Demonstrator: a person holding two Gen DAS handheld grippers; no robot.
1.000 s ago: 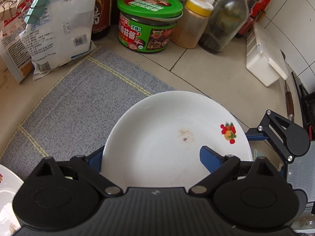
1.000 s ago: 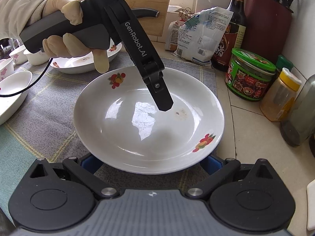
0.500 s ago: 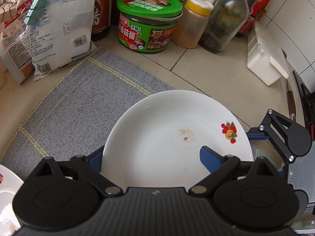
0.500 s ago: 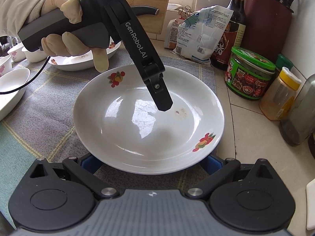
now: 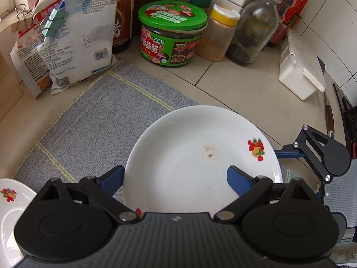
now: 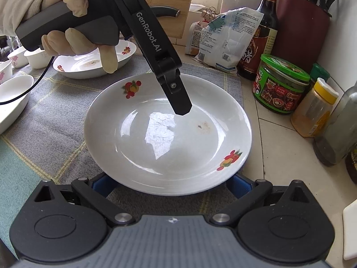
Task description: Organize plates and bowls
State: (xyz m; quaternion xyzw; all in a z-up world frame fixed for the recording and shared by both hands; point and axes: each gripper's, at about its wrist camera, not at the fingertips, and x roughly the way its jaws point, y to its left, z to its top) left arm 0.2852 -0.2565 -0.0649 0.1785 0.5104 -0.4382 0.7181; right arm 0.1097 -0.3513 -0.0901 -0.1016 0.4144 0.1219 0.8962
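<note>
Plates [image 6: 167, 134] two, small bowls [image 6: 36, 59] three, claws [image 5: 176, 178] two

Plate [image 6: 156, 147]: glazed white ceramic, glossy, bright window reflection; small brown rough-looking smear near centre. Mat [image 5: 96, 120]: woven cloth, grey, matt, coarse weave. Desk [image 5: 241, 89]: smooth pale tile, low sheen. Jar [image 5: 171, 35]: clear glass, glossy green plastic lid. Bag [image 5: 87, 33]: crinkled plastic film. Left hand-held gripper [image 6: 180, 109]: matt black plastic, metal screw. Glove [image 6: 75, 42]: matt cloth.
</note>
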